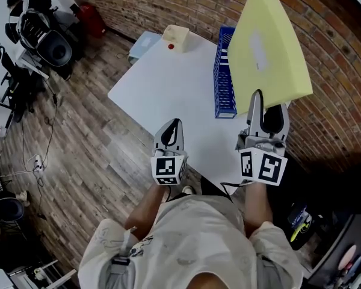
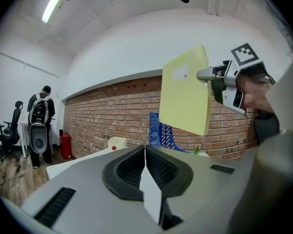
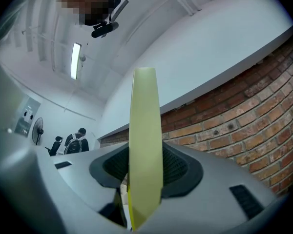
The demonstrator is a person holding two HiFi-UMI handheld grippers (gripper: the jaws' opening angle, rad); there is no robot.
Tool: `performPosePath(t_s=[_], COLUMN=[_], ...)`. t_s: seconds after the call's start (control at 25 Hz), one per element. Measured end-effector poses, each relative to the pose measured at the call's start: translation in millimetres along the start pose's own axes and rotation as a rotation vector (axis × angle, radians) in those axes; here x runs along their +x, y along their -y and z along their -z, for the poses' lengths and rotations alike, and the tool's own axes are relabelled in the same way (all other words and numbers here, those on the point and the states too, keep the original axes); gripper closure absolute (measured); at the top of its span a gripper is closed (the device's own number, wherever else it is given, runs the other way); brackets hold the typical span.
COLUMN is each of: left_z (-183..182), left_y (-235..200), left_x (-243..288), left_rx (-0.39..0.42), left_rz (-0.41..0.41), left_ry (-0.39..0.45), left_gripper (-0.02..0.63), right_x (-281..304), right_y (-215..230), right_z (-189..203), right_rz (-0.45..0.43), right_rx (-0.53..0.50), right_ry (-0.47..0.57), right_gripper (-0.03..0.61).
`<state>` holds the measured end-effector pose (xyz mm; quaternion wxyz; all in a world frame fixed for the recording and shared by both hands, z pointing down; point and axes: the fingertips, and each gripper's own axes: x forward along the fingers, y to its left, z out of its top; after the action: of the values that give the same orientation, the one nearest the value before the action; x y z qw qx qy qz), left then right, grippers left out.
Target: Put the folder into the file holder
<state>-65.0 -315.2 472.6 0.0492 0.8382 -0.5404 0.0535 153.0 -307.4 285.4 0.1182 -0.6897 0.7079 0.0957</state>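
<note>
Aloft, right hand-held gripper [image 1: 269, 104] pinches the folder [image 1: 268, 41] edge, clear above the file holder [image 1: 224, 77]; left hand-held gripper [image 1: 173, 125] pressed together.

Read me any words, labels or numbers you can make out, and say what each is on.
No readable text in any view.
The white label on the yellow folder: too small and washed out to read.
The left gripper and right gripper carry only black-and-white square markers, no letters or numbers.

We count one yellow folder [image 1: 268, 41], one blue file holder [image 1: 224, 77], one white table [image 1: 162, 83] and two grippers: left gripper [image 1: 173, 128], right gripper [image 1: 266, 110].
</note>
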Motion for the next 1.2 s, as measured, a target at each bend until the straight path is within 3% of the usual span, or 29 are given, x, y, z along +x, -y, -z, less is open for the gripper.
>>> performPosePath(t_s=[1.2], left_z=[41.4], left_y=[-0.4], left_x=[45.0], left_rx=[0.005], left_rz=[-0.020], left_ry=[-0.124], left_gripper=[0.592], right_x=[38.3], right_y=[13.1], right_z=[102.9], right_rz=[-0.050], right_rx=[0.056], right_ry=[-0.134], right_gripper=[0.393])
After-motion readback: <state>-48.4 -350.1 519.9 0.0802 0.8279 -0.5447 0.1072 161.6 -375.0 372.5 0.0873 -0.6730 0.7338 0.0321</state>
